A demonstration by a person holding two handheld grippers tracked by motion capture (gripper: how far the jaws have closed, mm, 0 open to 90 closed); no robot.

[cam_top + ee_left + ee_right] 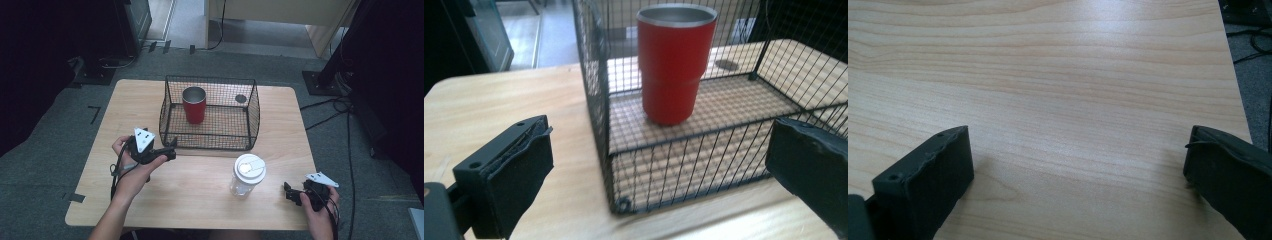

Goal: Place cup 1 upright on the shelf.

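A red steel tumbler (194, 105) stands upright inside the black wire basket (210, 142) at the far middle of the bench (100, 130). The left tool (170, 150) hovers at the basket's near-left corner, jaws apart and empty. The right tool (290, 192) — jaws apart too — sits near the bench's near-right edge, just right of a clear jar with a white lid (247, 175).
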